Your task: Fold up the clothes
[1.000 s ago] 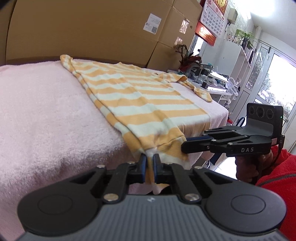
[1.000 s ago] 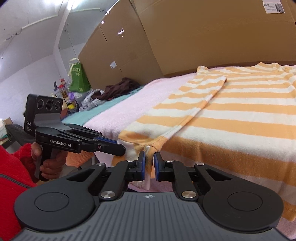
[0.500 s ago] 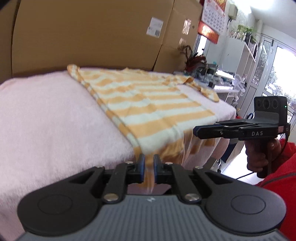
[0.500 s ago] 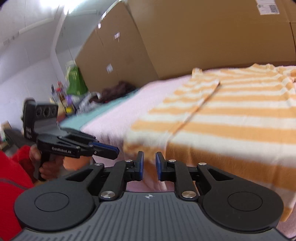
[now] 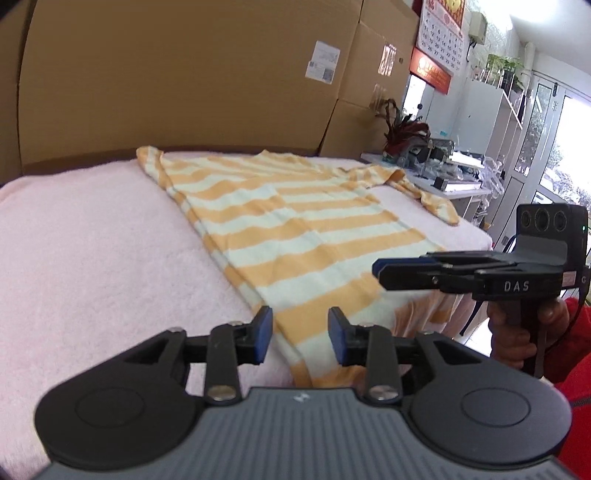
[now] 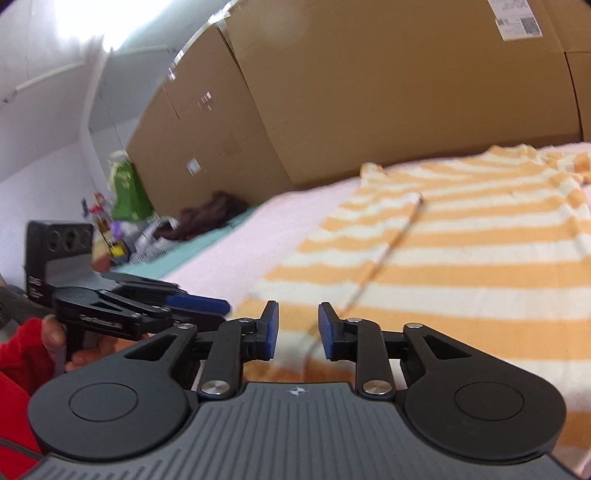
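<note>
1. Left claw (image 5: 300,334): jaws opening, blue pads (image 5: 263,334) apart with nothing pinched, hem of striped shirt (image 5: 295,236) lying just below the gap.
2. Right claw (image 6: 298,330): jaws opening too, pads clear of the cloth, shirt hem just beyond and beneath them.
3. Shirt spread flat on pink blanket (image 5: 92,258), hem draped over the near edge; probably laid out so for a fold.
4. Both claws held side by side at the hem, seemingly having let it go after straightening.
5. Readable writing: "DAS" on the right claw's side, seen from the left camera.
6. Wall calendar (image 5: 441,35) and box label (image 5: 323,66) present, print too small to read.
7. Lettering on the left claw's side blurred in the right view.
</note>
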Demonstrator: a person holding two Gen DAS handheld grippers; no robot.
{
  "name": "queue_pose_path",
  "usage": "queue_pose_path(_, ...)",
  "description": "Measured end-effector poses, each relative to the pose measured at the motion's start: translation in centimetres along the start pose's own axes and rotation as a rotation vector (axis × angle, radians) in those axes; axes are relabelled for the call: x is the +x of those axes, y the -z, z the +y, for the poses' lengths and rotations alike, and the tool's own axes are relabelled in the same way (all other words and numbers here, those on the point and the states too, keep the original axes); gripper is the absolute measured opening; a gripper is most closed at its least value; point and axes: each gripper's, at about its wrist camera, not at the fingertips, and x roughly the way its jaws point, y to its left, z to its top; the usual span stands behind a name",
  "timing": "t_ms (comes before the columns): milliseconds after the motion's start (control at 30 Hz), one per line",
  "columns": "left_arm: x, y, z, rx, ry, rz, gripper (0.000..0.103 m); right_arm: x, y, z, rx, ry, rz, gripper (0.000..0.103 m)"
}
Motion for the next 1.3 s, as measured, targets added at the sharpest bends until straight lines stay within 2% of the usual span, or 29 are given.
queue_pose_path(33,0.2,-0.5,0.0,0.003,0.005,-0.008,0.047,0.2,-0.3,-0.1,0.003,-0.015,-0.018,0.032)
queue_pose_path(67,1.0,-0.9,-0.1,0.009,-0.002,0.01,0.049,0.7,-0.5,-0.2,0.004,-0.003,-0.015,0.034)
queue_pose_path(167,3.1,-1.0,0.0,0.036,-0.023,0.072,0.049,2.0,-0.7,-1.0,0.011,0.074,0.028,0.034)
queue_pose_path(233,3.1,-1.1,-0.1,0.07,-0.024,0.084,0.051,1.6,-0.5,-1.8,0.022,0.093,0.035,0.028)
queue_pose_path(333,3.4,-2.6,-0.2,0.087,-0.038,0.083,0.054,0.0,-0.9,-3.3,0.079,0.12,-0.007,0.031)
queue_pose_path(367,3.7,-3.3,-0.2,0.096,-0.044,0.066,0.057,-0.5,-1.1,-4.1,0.11,0.135,-0.026,0.033)
queue_pose_path(433,5.0,-5.0,-0.3,0.103,-0.075,0.03,0.081,-1.4,-1.6,-5.7,0.17,0.17,-0.059,0.034)
queue_pose_path(533,8.1,-7.3,-0.5,0.122,-0.139,0.043,0.083,-2.4,-2.4,-7.9,0.218,0.295,-0.078,0.034)
queue_pose_path(667,11.3,-9.0,-0.6,0.156,-0.184,0.074,0.087,-6.6,-3.5,-10.8,0.293,0.502,-0.205,0.039)
queue_pose_path(767,12.9,-9.4,-0.7,0.13,-0.187,0.083,0.095,-10.9,-3.3,-13.4,0.405,0.684,-0.293,0.042)
queue_pose_path(867,14.4,-9.4,-1.1,0.122,-0.182,0.097,0.099,-14.4,-2.3,-15.3,0.518,0.812,-0.362,0.044)
queue_pose_path(933,15.3,-9.3,-1.5,0.13,-0.183,0.109,0.099,-15.3,-1.9,-16.2,0.545,0.847,-0.378,0.041)
queue_pose_path(1000,15.9,-8.9,-1.8,0.135,-0.178,0.123,0.099,-15.1,-1.7,-16.8,0.548,0.831,-0.395,0.043)
queue_pose_path(1133,16.7,-8.5,-2.2,0.154,-0.177,0.147,0.1,-13.4,-2.3,-17.1,0.488,0.847,-0.396,0.046)
queue_pose_path(1200,16.7,-8.4,-2.1,0.146,-0.169,0.147,0.101,-12.6,-2.7,-17.4,0.455,0.877,-0.386,0.038)
queue_pose_path(1233,16.8,-8.4,-2.1,0.139,-0.167,0.153,0.101,-12.3,-2.8,-17.6,0.447,0.889,-0.378,0.024)
queue_pose_path(1267,16.8,-8.4,-2.0,0.133,-0.159,0.151,0.101,-12.2,-3.0,-17.9,0.453,0.893,-0.374,0.014)
queue_pose_path(1300,16.7,-8.4,-1.9,0.127,-0.15,0.149,0.101,-12.1,-3.2,-18.1,0.459,0.898,-0.37,0.013)
